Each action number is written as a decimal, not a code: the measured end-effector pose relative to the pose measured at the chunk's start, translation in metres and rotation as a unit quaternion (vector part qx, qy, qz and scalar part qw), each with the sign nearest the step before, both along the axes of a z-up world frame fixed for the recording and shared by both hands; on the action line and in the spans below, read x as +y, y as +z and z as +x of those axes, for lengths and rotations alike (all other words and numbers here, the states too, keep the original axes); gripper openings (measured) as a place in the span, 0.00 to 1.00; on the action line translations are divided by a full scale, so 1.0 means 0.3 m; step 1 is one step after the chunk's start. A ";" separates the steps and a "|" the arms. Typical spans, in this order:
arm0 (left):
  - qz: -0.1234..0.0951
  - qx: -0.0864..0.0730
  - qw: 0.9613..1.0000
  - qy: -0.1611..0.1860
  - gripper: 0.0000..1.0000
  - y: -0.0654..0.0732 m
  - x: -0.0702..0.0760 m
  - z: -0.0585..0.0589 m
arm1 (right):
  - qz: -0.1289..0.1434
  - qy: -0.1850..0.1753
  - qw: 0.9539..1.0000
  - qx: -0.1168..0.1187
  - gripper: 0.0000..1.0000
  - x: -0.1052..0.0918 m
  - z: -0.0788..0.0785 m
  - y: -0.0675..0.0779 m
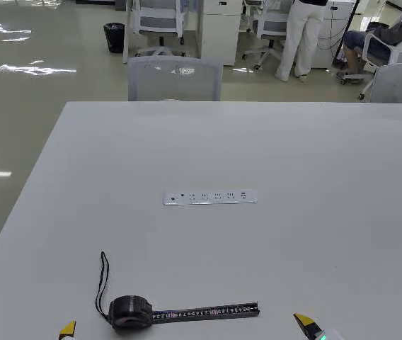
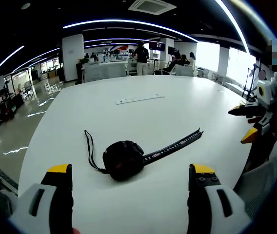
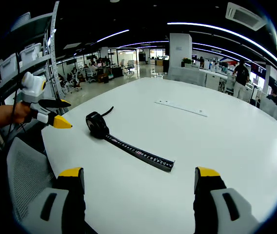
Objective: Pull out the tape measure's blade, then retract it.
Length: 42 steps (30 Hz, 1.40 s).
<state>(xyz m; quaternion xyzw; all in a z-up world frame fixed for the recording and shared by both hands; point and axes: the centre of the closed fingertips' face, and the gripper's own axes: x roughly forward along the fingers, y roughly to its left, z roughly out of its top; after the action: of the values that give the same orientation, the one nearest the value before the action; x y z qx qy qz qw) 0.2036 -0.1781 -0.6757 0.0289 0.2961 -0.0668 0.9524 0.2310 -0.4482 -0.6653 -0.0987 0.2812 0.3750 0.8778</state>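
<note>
Both pairs of jaws stand spread wide, holding nothing: left gripper (image 2: pixel 131 169) faces the tape measure (image 1: pixel 130 312), right gripper (image 3: pixel 139 171) faces the blade (image 1: pixel 204 312). Tape measure lies by the table's (image 1: pixel 257 156) near edge, blade out flat. Pulling looks done; retracting seems left.

Open-plan office: mesh swivel chairs (image 1: pixel 175 78), long white table (image 1: pixel 293 156), strip lighting (image 2: pixel 128 22)
</note>
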 end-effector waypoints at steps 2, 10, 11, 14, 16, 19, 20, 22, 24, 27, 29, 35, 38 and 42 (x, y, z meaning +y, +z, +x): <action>0.002 0.001 1.000 0.004 0.99 -0.007 -0.002 0.007 | 0.001 0.000 1.000 0.000 0.95 0.001 0.001 0.000; 0.014 -0.002 1.000 0.016 0.99 -0.034 -0.002 0.031 | -0.002 0.009 1.000 0.005 0.94 -0.005 0.005 -0.028; 0.014 -0.003 1.000 0.021 0.99 -0.036 -0.001 0.034 | -0.001 0.012 1.000 0.006 0.93 -0.003 0.006 -0.030; 0.016 -0.004 1.000 0.027 0.99 -0.046 -0.004 0.043 | -0.002 0.019 1.000 0.007 0.93 -0.001 0.011 -0.040; 0.022 -0.005 0.999 0.032 0.99 -0.054 -0.005 0.049 | -0.003 0.022 1.000 0.008 0.92 -0.002 0.018 -0.049; 0.018 -0.004 0.999 0.036 0.98 -0.068 -0.010 0.060 | -0.001 0.029 1.000 0.008 0.91 0.001 0.025 -0.058; 0.016 -0.001 0.999 0.035 0.97 -0.077 -0.014 0.062 | 0.000 0.030 1.000 0.008 0.91 0.002 0.028 -0.061; 0.018 0.001 0.999 0.037 0.96 -0.086 -0.020 0.067 | 0.001 0.035 0.999 0.011 0.90 0.005 0.034 -0.069; 0.021 0.001 0.999 0.043 0.96 -0.092 -0.022 0.073 | -0.001 0.042 0.999 0.012 0.90 0.006 0.039 -0.079; 0.020 -0.003 0.999 0.051 0.96 -0.104 -0.020 0.083 | -0.003 0.052 0.999 0.013 0.88 0.007 0.045 -0.090; 0.015 -0.006 0.998 0.055 0.96 -0.112 -0.022 0.090 | -0.004 0.059 0.998 0.013 0.87 0.006 0.053 -0.099; 0.015 -0.001 0.998 0.068 0.91 -0.149 -0.011 0.098 | -0.021 0.106 0.994 -0.003 0.83 0.010 0.067 -0.118; 0.007 0.000 0.997 0.076 0.89 -0.159 -0.012 0.107 | -0.027 0.129 0.991 -0.014 0.81 0.010 0.083 -0.126; 0.007 0.003 0.996 0.093 0.84 -0.176 -0.001 0.117 | -0.023 0.154 0.988 -0.018 0.75 0.016 0.103 -0.127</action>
<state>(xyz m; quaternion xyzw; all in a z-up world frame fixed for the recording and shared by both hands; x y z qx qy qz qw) 0.2386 -0.1785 -0.7284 0.0075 0.3005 0.0243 0.9534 0.2618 -0.4433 -0.7033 -0.1678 0.2553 0.4974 0.8120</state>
